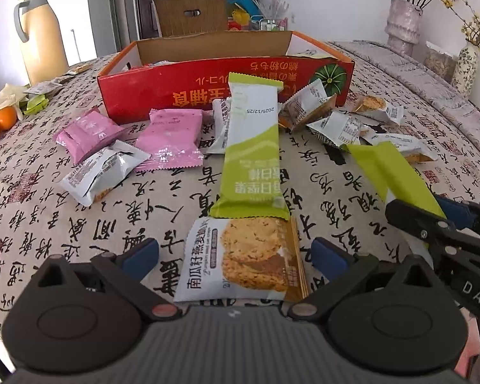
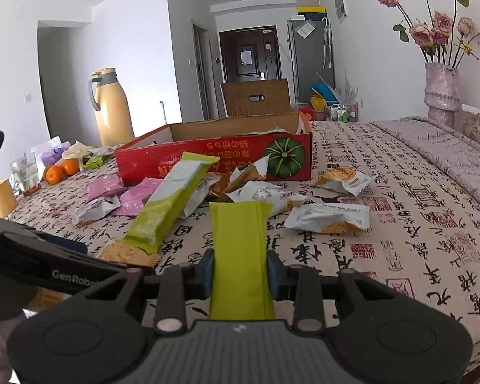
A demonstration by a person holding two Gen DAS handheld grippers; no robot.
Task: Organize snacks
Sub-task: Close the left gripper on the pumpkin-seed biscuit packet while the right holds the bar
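Note:
My right gripper (image 2: 240,273) is shut on a plain green snack bar (image 2: 240,249), which sticks forward above the table; the same bar (image 1: 393,172) shows at the right of the left wrist view. My left gripper (image 1: 235,256) stands open, its blue pads either side of a white and orange biscuit packet (image 1: 240,256) lying flat. A long green and white bar (image 1: 252,147) lies just beyond that packet. Behind it stands an open red box (image 1: 208,76), also the red box (image 2: 208,156) in the right wrist view. Pink packets (image 1: 169,137) and several white biscuit packets (image 1: 332,124) lie before the box.
A cream thermos jug (image 1: 38,35) stands at the back left, with oranges (image 1: 0,121) and small packets near it. Vases of flowers (image 2: 441,86) stand at the right by the wall. The cloth (image 2: 400,256) at the near right carries no snacks.

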